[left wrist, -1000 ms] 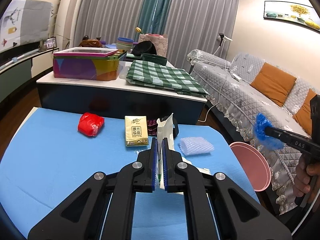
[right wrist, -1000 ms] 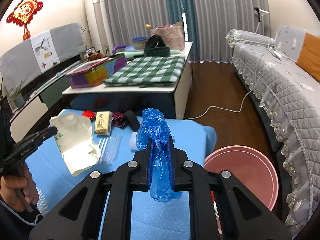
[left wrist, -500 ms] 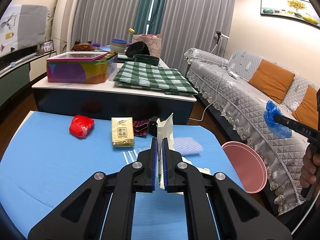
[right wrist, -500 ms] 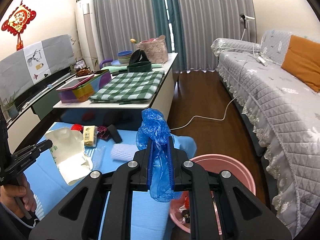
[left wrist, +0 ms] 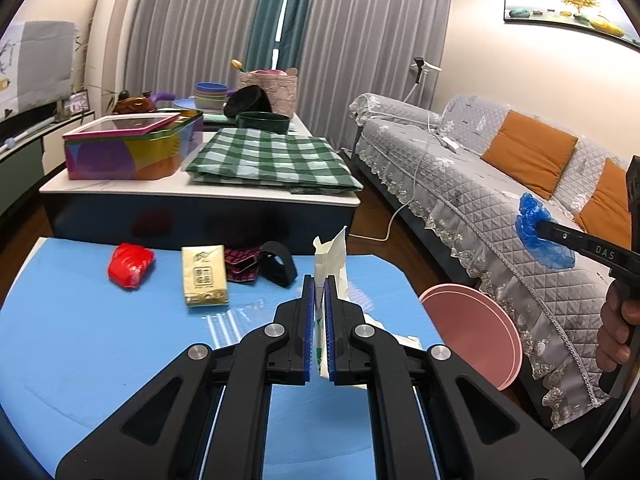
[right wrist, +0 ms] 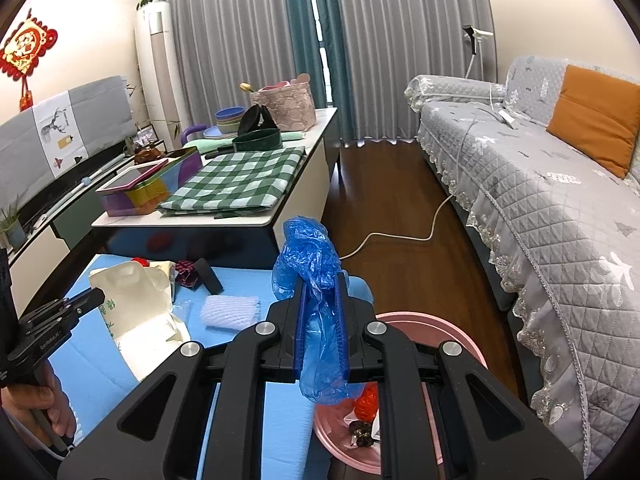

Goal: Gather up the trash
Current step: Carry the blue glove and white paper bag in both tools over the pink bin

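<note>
Both sets of tongs are matte black plastic with angular, cut-out arms, round silver screw heads at the joints and blue ribbed pads lining the fingers: left tongs (left wrist: 317,312), right tongs (right wrist: 321,312). White lettering marks their sides. Bare-skinned hands grip the handles: left hand (right wrist: 38,408), right hand (left wrist: 616,332).

two grippers (left wrist: 317,312), one pink bin (right wrist: 404,320), two orange cushions (left wrist: 528,142)

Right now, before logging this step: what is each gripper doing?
Left gripper: closed on the white paper carton.
Right gripper: closed on the blue plastic bag, above the pink bin.
</note>
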Action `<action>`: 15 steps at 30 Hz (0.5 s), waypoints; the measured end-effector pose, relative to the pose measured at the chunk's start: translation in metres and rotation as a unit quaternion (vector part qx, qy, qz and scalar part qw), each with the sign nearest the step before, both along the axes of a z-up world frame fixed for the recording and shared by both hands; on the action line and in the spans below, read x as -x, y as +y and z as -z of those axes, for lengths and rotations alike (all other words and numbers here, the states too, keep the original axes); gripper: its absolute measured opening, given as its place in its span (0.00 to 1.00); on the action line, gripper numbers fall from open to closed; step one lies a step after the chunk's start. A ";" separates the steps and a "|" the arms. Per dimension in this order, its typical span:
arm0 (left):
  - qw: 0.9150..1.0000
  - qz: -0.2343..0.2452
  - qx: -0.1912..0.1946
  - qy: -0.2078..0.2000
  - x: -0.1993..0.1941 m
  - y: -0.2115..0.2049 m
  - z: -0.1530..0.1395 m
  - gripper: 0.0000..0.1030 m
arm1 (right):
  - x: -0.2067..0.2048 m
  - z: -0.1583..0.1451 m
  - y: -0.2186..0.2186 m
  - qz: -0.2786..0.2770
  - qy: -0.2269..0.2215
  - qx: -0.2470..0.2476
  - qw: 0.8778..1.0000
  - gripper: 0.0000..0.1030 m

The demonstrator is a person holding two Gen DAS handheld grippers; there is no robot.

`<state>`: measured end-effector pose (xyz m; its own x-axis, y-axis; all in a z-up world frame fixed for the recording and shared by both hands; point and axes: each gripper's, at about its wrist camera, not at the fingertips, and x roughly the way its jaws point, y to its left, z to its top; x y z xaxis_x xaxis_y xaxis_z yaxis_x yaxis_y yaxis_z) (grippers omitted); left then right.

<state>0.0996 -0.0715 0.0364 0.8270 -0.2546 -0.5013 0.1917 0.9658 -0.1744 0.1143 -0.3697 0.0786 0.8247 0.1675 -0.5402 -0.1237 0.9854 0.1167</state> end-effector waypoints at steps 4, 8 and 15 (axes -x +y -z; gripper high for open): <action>1.000 0.009 0.000 0.001 -0.005 -0.012 0.000 0.05 | -0.002 0.001 -0.006 0.010 0.003 0.002 1.000 0.13; 1.000 0.020 -0.001 0.001 -0.009 -0.024 -0.001 0.05 | -0.005 0.003 -0.014 0.018 0.008 -0.003 1.000 0.13; 0.999 0.039 -0.001 0.000 -0.018 -0.048 -0.003 0.05 | -0.008 0.006 -0.020 0.027 0.013 -0.003 1.000 0.13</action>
<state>0.1177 -0.1192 0.0392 0.8045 -0.3170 -0.5023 0.2662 0.9484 -0.1723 0.1218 -0.3895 0.0725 0.8186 0.1255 -0.5604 -0.0668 0.9900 0.1242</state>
